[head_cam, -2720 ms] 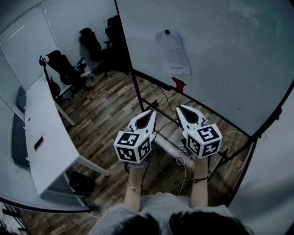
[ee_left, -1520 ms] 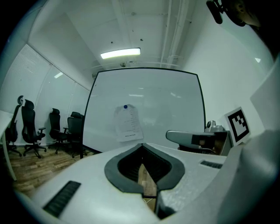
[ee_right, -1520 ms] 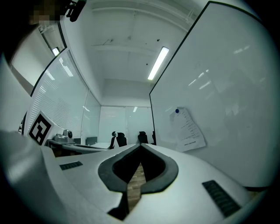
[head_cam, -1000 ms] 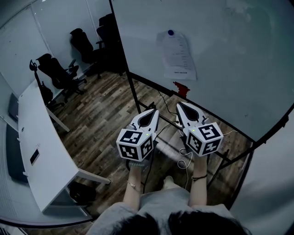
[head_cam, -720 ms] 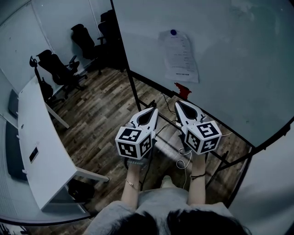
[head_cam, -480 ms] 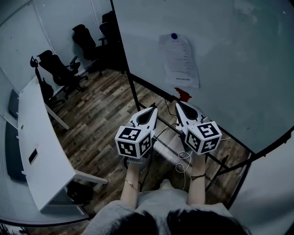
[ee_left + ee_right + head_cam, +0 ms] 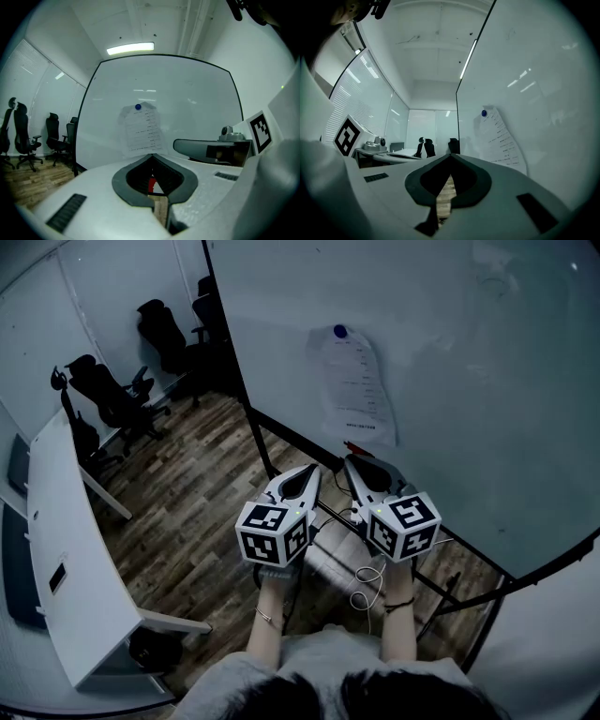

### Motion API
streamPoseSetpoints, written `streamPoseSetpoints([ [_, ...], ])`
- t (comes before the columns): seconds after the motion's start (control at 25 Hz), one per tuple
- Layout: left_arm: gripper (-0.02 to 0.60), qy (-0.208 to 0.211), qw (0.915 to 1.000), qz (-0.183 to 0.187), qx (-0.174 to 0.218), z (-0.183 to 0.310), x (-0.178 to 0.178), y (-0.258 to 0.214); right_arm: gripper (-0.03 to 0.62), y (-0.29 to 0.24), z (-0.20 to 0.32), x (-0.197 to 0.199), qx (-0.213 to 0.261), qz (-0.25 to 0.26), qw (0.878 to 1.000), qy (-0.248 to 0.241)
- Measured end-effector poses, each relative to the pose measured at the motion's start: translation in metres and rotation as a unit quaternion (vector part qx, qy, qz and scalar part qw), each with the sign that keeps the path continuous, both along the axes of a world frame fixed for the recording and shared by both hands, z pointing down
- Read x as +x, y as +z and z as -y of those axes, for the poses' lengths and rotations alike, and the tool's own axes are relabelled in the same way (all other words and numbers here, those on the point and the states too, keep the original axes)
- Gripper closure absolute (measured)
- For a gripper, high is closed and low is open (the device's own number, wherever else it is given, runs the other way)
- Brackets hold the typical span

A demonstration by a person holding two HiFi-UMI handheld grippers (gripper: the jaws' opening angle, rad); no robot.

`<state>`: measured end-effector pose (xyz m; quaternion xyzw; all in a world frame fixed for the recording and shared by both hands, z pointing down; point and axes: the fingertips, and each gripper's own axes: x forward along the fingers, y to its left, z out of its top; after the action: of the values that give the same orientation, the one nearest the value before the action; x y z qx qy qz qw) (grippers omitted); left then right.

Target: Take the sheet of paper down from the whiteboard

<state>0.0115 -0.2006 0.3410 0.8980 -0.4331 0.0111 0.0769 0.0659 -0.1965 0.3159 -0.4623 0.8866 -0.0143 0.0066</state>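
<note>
– Sheet of paper (image 7: 353, 390): where does it hang, and what holds it there?
– It hangs flat on the whiteboard (image 7: 469, 362), pinned near its top edge by a single blue magnet (image 7: 339, 332). Nothing fixes the lower part, so it simply hangs down towards the board's bottom rail.
– And the person's two grippers?
– Both are held level and side by side in front of the body, pointing at the board below the sheet. The left gripper (image 7: 310, 471) has its jaws closed with nothing between them. The right gripper (image 7: 351, 464) is the same, jaws together and empty. Neither touches the paper; the right gripper view shows the sheet off to one side, apart from the tip.
– Why closed?
– Probably because there is nothing to grip yet. This looks like the approach, with the task not begun: the magnet is on and the sheet is in place.
– What would the next move call for?
– Likely raising the grippers and opening their jaws, one for the magnet and the other to hold the sheet's free edge, so it does not slide down once released.
</note>
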Motion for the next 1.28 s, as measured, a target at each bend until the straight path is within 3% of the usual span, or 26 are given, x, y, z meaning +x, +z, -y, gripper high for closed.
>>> streamPoseSetpoints([
  [0.52, 0.575, -0.009, 0.9999, -0.006, -0.013, 0.040, 0.002, 0.017, 0.594, 0.008, 0.037, 0.012, 0.002, 0.002, 1.000, 0.007],
  [0.8, 0.575, 0.020, 0.9997, 0.015, 0.005, 0.068, 0.013, 0.011, 0.594, -0.002, 0.063, 0.027, 0.013, 0.004, 0.999, 0.047],
  [1.28, 0.575, 0.080, 0.9959, 0.009, 0.042, 0.126, 0.016, -0.004, 0.594, -0.009, 0.102, 0.036, 0.026, 0.001, 0.992, 0.127],
])
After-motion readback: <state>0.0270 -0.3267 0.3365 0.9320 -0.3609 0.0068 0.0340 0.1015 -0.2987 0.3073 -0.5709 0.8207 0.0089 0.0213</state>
